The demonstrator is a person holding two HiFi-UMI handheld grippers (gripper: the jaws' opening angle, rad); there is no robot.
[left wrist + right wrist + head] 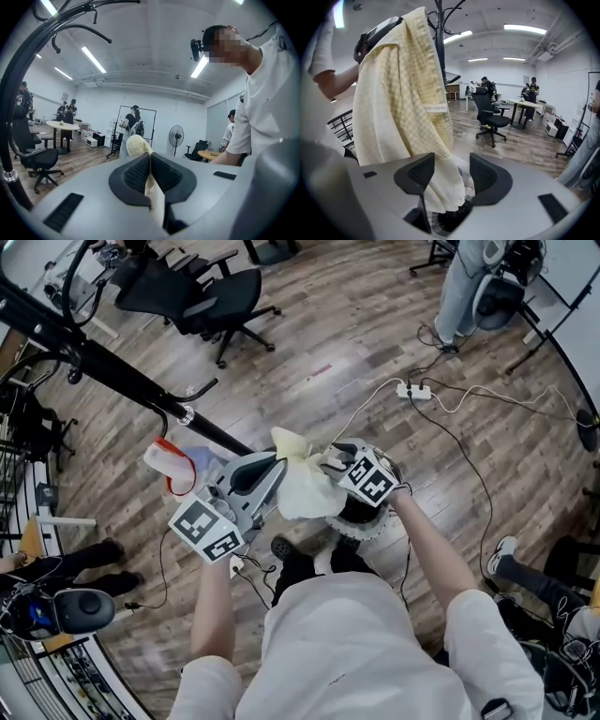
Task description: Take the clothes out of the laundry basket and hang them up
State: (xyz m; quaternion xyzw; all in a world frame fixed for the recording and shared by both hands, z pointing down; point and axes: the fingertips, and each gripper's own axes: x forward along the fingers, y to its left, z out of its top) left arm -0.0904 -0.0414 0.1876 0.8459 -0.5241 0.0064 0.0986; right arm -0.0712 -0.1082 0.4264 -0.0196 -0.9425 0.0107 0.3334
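Fingers (133, 173) of the left gripper (150, 161) are pinching a top fold of the yellow cloth (403, 93). The right gripper (452, 176) is standing open, with the cloth hanging loose between its fingers, above the basket (373, 527).

Risk: one pinch is carrying everything, so a slip would be dropping the cloth back toward the basket at 5 o'clock. The rack (122, 371) is lying at 10 o'clock.

Both forearms are reaching forward, the left gripper sitting near level and the right tilting down.
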